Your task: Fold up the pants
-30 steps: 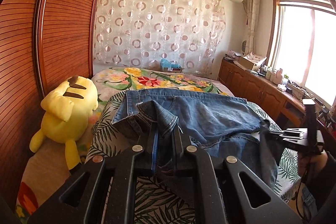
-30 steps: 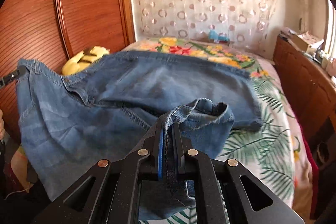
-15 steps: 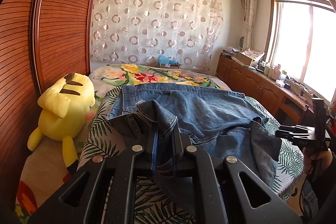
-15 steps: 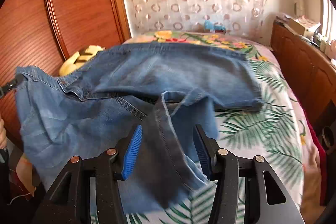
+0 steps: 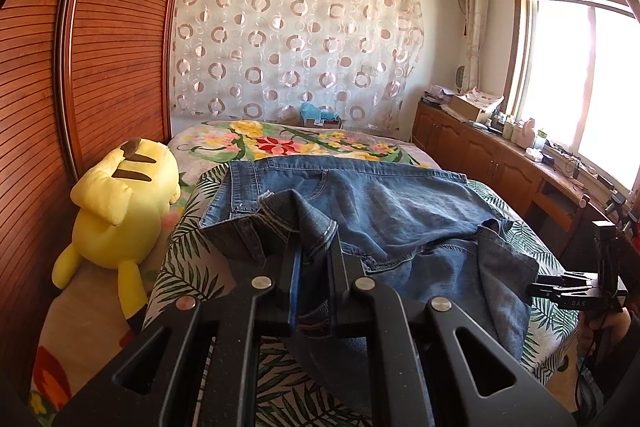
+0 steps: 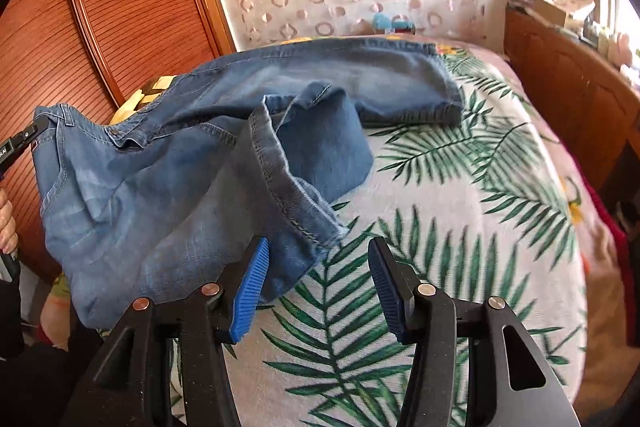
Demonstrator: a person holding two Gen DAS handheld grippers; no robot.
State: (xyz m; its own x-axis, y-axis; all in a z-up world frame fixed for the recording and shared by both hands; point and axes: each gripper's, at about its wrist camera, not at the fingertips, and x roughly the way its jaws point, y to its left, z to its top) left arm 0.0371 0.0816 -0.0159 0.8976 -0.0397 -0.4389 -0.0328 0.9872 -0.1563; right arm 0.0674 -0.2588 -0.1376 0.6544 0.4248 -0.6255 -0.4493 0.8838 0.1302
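Blue denim pants [image 5: 384, 211] lie across the leaf-print bed, partly folded. My left gripper [image 5: 314, 251] is shut on the pants' waistband corner and holds it lifted at the bed's near left side. In the right wrist view the pants [image 6: 168, 167] hang from that hold at the left, and a loose leg hem [image 6: 296, 203] lies on the bed. My right gripper [image 6: 318, 259] is open and empty, just in front of the hem. It also shows at the right edge of the left wrist view [image 5: 576, 293].
A yellow plush toy [image 5: 120, 211] lies on the bed's left side by the wooden wardrobe [image 5: 100, 67]. A wooden cabinet [image 5: 500, 167] with clutter runs along the right under the window. The leaf-print bedspread [image 6: 460, 227] extends right of the pants.
My right gripper opened and let go of the pants leg, which dropped onto the bed, then it drew back. My left gripper kept its hold and lifted slightly.
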